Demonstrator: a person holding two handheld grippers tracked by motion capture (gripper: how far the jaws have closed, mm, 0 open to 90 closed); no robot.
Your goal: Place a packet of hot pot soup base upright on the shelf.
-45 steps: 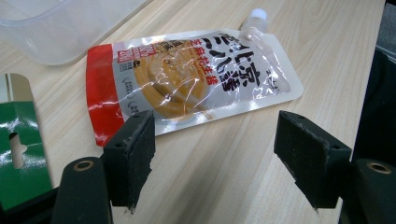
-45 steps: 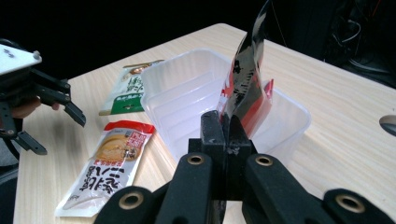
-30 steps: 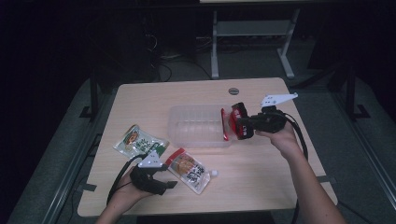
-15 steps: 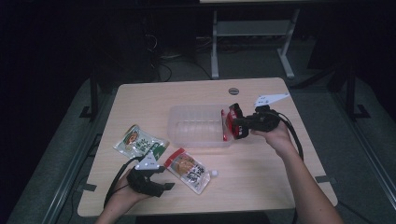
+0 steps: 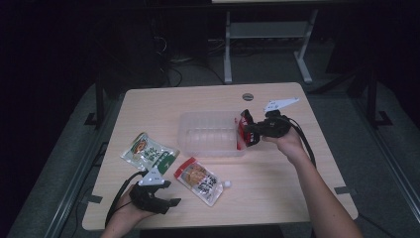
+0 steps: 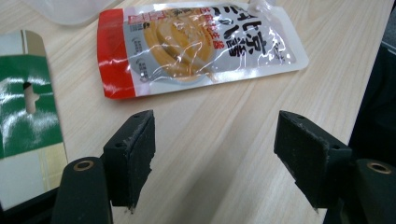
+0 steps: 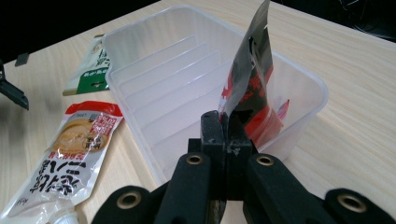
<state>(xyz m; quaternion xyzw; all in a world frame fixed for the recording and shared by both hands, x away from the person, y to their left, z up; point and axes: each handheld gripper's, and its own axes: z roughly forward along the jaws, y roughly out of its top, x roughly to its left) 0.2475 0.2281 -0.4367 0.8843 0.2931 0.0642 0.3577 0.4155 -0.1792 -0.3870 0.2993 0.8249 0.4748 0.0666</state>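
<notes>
My right gripper (image 5: 247, 133) (image 7: 226, 125) is shut on a red and black pouch (image 7: 252, 88) (image 5: 242, 130). The pouch hangs over the right end of a clear plastic tray (image 5: 208, 134) (image 7: 187, 70), its lower part inside the tray. My left gripper (image 5: 171, 203) (image 6: 215, 154) rests near the table's front left edge, its jaws open over bare wood. Just ahead of it lies a red and white sauce pouch (image 6: 196, 42) (image 5: 200, 181) (image 7: 65, 158) with a spout. A green and white packet (image 5: 148, 151) (image 6: 25, 121) (image 7: 91, 65) lies to its left.
The wooden table (image 5: 277, 193) stands on a dark floor, with a white metal frame (image 5: 262, 34) behind it. A round grommet (image 5: 247, 96) sits in the tabletop behind the tray.
My right gripper has moved left and down with the red and black pouch, bringing it into the tray's right end. The left gripper has stayed put.
</notes>
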